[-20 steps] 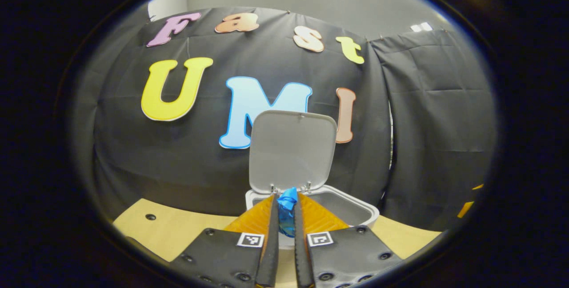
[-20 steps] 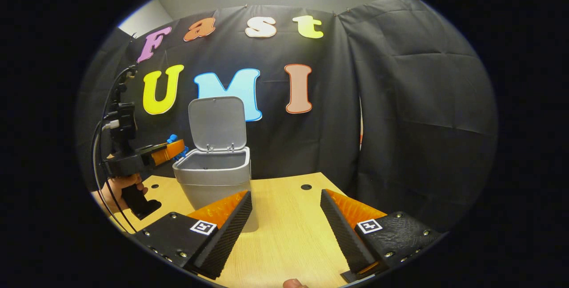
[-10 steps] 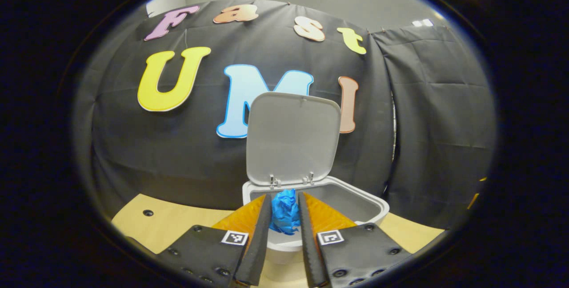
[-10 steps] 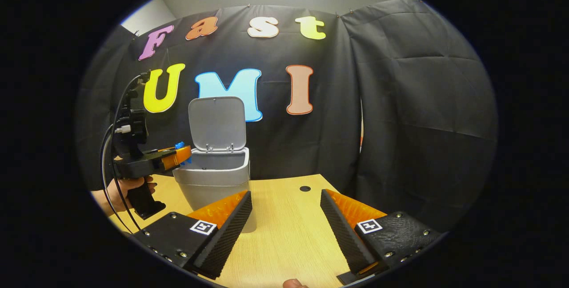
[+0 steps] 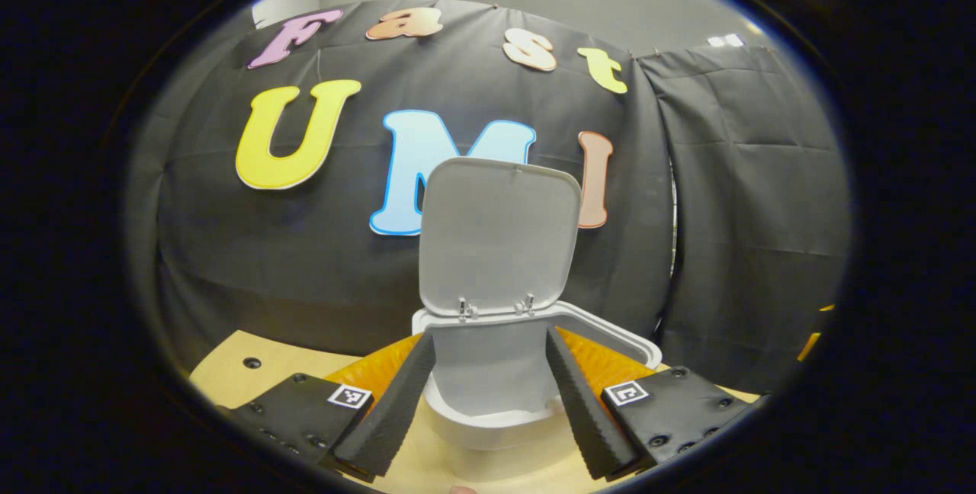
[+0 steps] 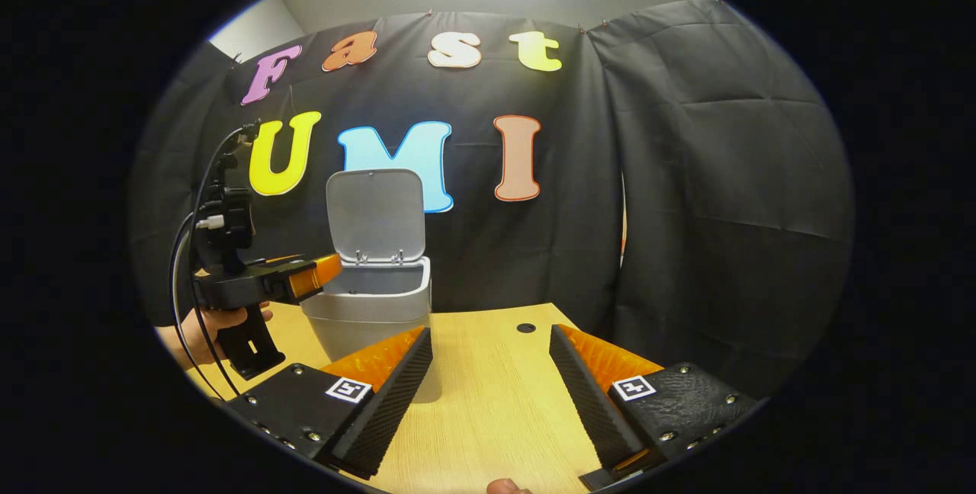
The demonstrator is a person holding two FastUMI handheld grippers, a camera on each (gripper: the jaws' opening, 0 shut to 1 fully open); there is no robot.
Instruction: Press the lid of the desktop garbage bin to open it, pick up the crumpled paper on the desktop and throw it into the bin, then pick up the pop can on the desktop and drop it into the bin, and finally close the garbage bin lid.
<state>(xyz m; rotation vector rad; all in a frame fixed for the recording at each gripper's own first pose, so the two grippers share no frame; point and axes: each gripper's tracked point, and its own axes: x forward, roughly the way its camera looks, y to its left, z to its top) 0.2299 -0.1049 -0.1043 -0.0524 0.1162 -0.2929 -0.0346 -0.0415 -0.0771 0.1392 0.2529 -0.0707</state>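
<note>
Garbage bin (image 5: 488, 395), pale grey with rounded corners, standing on the light wood-grain table (image 5: 267, 383) close to the black cloth wall (image 5: 305, 265). Its lid (image 5: 499, 235) is raised on two small hinges at the back rim and stands nearly upright, inner face toward the camera. No brand, label or writing can be made out on the bin or the lid.

In the left gripper view, the left tool (image 5: 488, 372) hangs over the bin's near rim with its two fingers spread wide apart and nothing between them; the bin's open mouth lies between and just beyond the fingertips. Each finger base carries a small square black-and-white coded marker, which has a pattern and no legible text. A round hole (image 5: 252, 363) pierces the table to the left.

In the right gripper view, the bin (image 6: 374, 311) stands left of centre with the lid (image 6: 375, 212) up. The left tool (image 6: 324, 271), held by a hand (image 6: 221, 326) on its handle, reaches the bin's left rim at the opening; cables loop from its upper part. The right tool (image 6: 492, 372) is low over the table (image 6: 496, 402), well to the right of the bin, its fingers wide apart and holding nothing, and its bases bear the same kind of coded squares. A round hole (image 6: 525, 328) lies in the table beyond its fingertips.
</note>
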